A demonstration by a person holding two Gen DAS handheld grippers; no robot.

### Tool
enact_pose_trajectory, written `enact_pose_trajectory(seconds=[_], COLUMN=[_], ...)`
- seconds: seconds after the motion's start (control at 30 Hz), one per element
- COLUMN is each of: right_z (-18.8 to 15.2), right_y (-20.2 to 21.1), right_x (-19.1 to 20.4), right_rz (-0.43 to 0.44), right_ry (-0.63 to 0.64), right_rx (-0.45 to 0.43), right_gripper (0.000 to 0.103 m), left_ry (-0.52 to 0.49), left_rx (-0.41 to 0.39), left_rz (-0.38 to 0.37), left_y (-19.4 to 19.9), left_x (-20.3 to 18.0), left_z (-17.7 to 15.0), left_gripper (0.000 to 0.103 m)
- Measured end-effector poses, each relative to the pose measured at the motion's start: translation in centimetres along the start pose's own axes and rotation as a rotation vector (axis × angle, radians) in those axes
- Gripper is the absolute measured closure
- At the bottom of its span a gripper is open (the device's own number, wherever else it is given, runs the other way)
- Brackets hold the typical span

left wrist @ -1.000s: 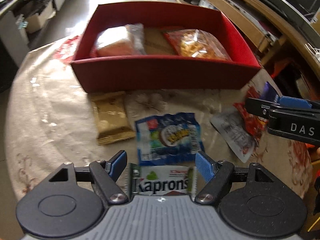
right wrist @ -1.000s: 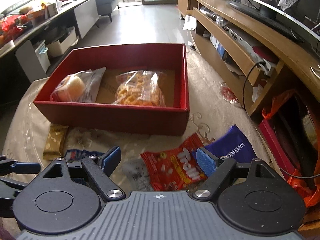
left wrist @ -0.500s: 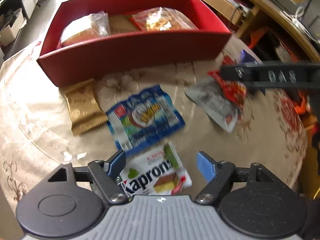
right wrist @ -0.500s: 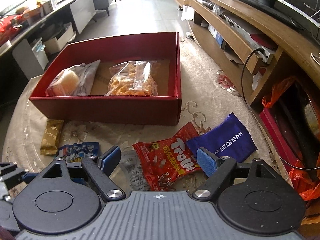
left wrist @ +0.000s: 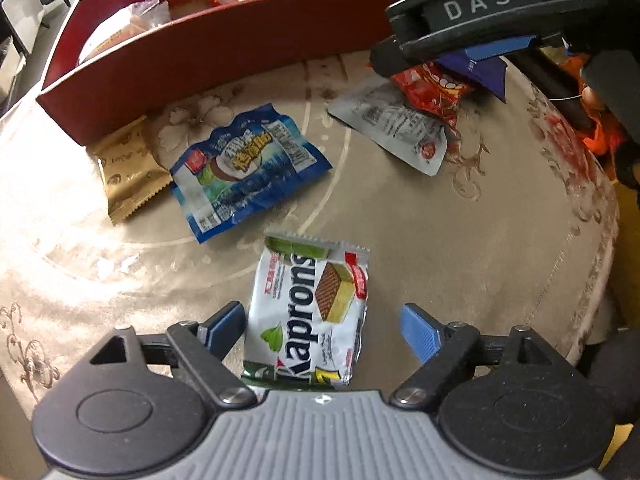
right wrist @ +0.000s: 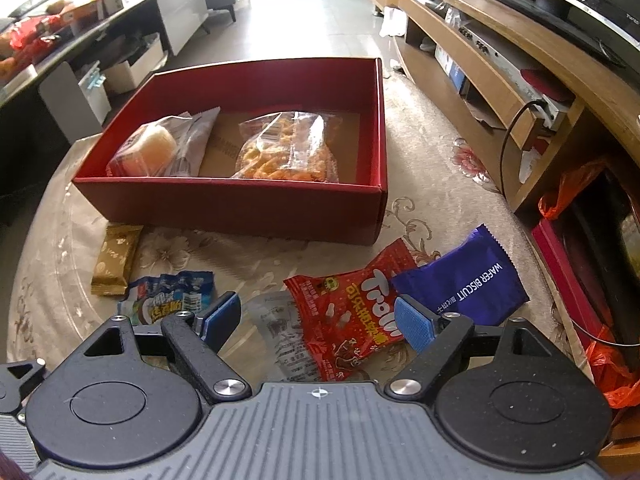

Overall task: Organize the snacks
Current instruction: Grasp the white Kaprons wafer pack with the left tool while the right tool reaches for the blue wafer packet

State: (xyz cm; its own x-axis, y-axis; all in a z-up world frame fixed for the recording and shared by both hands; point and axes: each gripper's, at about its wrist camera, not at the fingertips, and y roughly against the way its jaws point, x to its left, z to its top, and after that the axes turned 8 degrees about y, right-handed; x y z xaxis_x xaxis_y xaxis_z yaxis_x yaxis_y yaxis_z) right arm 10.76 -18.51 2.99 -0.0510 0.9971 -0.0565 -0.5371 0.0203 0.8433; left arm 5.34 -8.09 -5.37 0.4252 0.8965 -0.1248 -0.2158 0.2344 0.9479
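Observation:
A white and green Kaprons wafer pack (left wrist: 310,316) lies flat on the table between the fingers of my left gripper (left wrist: 322,330). Its jaws are opening and the pads do not touch the pack. My right gripper (right wrist: 318,322) hovers open over a red Trolli bag (right wrist: 346,316) that overlaps a grey pouch (right wrist: 276,330); a purple wafer biscuit pack (right wrist: 464,280) lies to its right. A red box (right wrist: 248,204) behind holds a bread pack (right wrist: 160,152) and an orange snack bag (right wrist: 288,148). A blue pack (left wrist: 244,164) and a gold bar (left wrist: 128,168) lie before the box.
The round table (left wrist: 440,240) has a beige flowered cloth and drops off at the right. A wooden TV bench (right wrist: 500,60) stands to the right of the table, with an orange plastic bag (right wrist: 612,364) and a red case (right wrist: 560,264) beside it. White cabinets (right wrist: 120,52) stand far left.
My left gripper moved and rolled, so the Kaprons pack now shows almost whole between wider jaws. The right gripper stayed nearly still and now appears large at the top of the left wrist view.

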Motion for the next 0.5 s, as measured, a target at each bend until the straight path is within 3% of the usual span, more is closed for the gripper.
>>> enact_pose_trajectory(seconds=[0.07,0.2,0.5], right_z=[0.0,0.1,0.4], right_y=[-0.1,-0.4,0.6], right_x=[-0.2,-0.7,-4.6], right_rz=[0.001,-0.002,-0.023], right_ry=[-0.001,-0.009,-0.103], right_rx=[0.004,0.015,-0.015], right_gripper=[0.015,0.015,0.015], left_ry=[0.000,-0.013,0.065], left_rx=[-0.015,-0.047,-0.052], left_rz=[0.025,0.054,0.028], left_y=[-0.2,0.3,0.7], left_x=[-0.4,-0.6,1.3], left_z=[0.0,-0.2,-0.2], left_gripper=[0.023,0.046,0.047])
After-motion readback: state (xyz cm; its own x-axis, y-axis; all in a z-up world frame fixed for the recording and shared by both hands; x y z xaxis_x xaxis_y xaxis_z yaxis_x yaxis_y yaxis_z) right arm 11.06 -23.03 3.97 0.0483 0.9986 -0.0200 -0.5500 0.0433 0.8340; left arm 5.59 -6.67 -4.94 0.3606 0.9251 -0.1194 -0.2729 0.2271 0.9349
